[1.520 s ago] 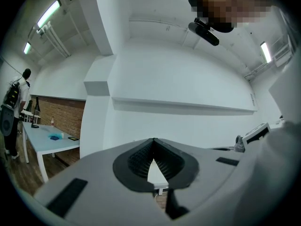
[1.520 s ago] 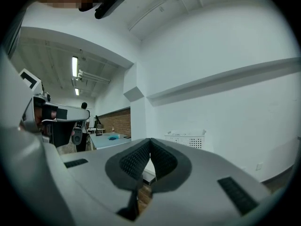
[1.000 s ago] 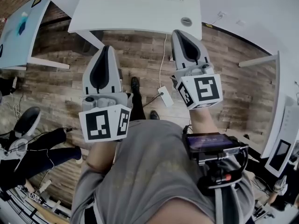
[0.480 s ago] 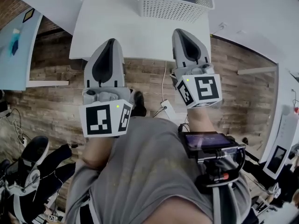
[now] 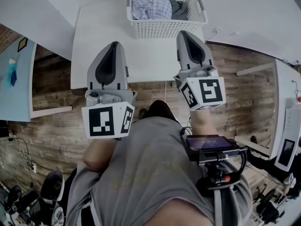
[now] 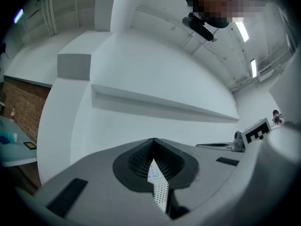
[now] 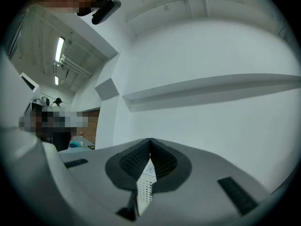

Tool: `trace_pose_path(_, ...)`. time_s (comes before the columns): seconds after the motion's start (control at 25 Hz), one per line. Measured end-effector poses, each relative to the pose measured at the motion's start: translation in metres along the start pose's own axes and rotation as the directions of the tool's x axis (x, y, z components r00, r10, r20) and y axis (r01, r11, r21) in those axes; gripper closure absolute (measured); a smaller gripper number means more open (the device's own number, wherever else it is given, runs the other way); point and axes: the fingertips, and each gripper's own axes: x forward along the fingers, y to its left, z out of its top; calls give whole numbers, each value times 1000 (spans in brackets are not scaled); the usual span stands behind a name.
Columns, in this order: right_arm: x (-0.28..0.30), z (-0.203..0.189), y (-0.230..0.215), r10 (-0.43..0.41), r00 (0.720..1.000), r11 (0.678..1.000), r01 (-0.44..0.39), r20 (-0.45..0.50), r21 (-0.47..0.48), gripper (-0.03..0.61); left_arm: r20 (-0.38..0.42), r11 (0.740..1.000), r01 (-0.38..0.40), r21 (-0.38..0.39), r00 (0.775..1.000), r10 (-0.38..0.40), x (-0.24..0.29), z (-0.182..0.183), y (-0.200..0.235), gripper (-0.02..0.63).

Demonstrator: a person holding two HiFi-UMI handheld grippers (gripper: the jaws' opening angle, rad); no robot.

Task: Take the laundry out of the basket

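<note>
A white perforated laundry basket [image 5: 164, 28] stands on the far side of a white table [image 5: 101, 41]. Inside it lie a light blue checked garment [image 5: 150, 6] and a dark grey one [image 5: 178, 6]. My left gripper [image 5: 114, 45] hovers over the table's near part, left of the basket and short of it, shut with nothing in it. My right gripper [image 5: 186, 34] is just before the basket's near wall, also shut and empty. In both gripper views the jaw tips meet, and a sliver of the basket [image 6: 160, 192] [image 7: 145, 187] shows through the gap below them.
Wooden plank floor [image 5: 51, 121] lies below the table's near edge. A second pale table [image 5: 14, 74] sits at the left, another white surface [image 5: 263, 18] at the right. A black device [image 5: 211, 147] is strapped on the person's front. A cable [image 5: 165, 91] hangs under the table.
Both grippers have come forward from over the floor to over the table. The basket, out of sight at first, has slid into full view with its clothes showing. Both jaws stayed shut.
</note>
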Motion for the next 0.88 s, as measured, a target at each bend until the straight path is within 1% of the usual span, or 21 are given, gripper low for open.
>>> trace_pose_path(0.2,9,2,-27,-35,999,999,35,20,7,571,-15,1000,29,11,999,-28,26,-7,-8,606)
trace_pose_path(0.36,23,-2,-51,-52,998,998,51,27,21,571,-34,998,51,23,998,-50,58,-16,-16,606)
trace_pose_path(0.6,53,-12,-96,-56,998,998,55,15,39,571,-69,997,78,15,995,-77,120,-33,-28,606)
trace_pose_path(0.88,95,-5,-144,-40,999,998,38,31,48,571,-87,996,87,22,993,-85,195,-42,-38,606)
